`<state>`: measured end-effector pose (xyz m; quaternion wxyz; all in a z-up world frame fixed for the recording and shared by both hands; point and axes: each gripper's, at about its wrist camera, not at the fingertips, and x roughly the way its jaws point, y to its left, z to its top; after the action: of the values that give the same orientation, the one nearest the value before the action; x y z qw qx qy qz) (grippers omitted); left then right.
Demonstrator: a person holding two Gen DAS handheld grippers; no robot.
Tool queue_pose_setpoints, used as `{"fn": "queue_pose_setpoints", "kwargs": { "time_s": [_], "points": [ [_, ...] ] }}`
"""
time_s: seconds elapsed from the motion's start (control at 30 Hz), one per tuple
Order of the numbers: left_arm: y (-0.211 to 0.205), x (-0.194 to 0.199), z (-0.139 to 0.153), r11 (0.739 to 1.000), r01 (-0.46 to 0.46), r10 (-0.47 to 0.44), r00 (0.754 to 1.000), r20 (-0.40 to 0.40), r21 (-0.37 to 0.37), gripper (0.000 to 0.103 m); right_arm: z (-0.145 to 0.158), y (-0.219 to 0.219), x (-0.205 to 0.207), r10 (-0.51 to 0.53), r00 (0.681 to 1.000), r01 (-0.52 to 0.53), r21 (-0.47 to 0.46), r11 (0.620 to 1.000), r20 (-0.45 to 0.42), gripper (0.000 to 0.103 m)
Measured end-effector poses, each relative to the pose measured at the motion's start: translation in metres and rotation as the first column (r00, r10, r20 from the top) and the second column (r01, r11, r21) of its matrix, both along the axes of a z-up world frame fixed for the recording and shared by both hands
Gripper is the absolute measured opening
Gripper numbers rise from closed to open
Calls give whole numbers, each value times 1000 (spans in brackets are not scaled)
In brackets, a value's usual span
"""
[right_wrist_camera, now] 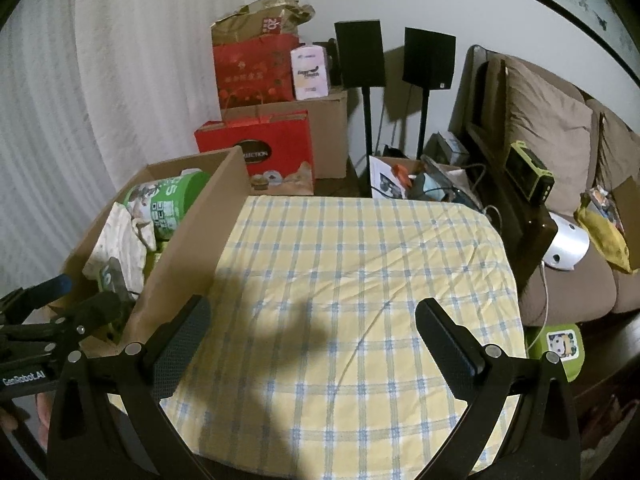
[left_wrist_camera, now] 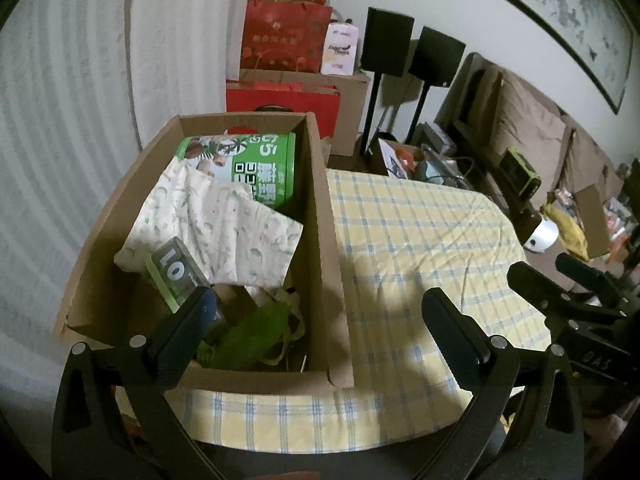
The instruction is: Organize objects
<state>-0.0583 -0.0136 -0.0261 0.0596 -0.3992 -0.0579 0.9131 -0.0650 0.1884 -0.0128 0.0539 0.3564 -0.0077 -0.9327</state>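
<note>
An open cardboard box stands on the left of a table with a yellow checked cloth. Inside lie a green tin, a floral cloth, a grey-green pack marked "LO" and green fabric. My left gripper is open and empty, its left finger over the box's near end. My right gripper is open and empty above the bare cloth, to the right of the box. Each gripper shows at the edge of the other's view.
Red gift bags and brown boxes are stacked behind the table by the curtain. Two black speakers on stands stand at the wall. A brown sofa with cushions and clutter lies to the right.
</note>
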Motion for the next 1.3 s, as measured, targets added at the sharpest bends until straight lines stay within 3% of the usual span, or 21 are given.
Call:
{"fn": "queue_pose_setpoints", "kwargs": {
  "time_s": [0.6, 0.93, 1.3],
  "points": [
    [6, 43, 12, 1000, 27, -27, 999, -33, 0, 103, 6, -3, 56, 31, 999, -31, -12, 999, -33, 103],
    [9, 55, 10, 999, 13, -15, 999, -37, -52, 103, -3, -3, 72, 8, 999, -8, 7, 1000, -35, 103],
    [4, 65, 10, 998, 4, -6, 1000, -27, -60, 103, 3, -3, 81, -2, 998, 3, 20, 1000, -67, 103]
  ]
}}
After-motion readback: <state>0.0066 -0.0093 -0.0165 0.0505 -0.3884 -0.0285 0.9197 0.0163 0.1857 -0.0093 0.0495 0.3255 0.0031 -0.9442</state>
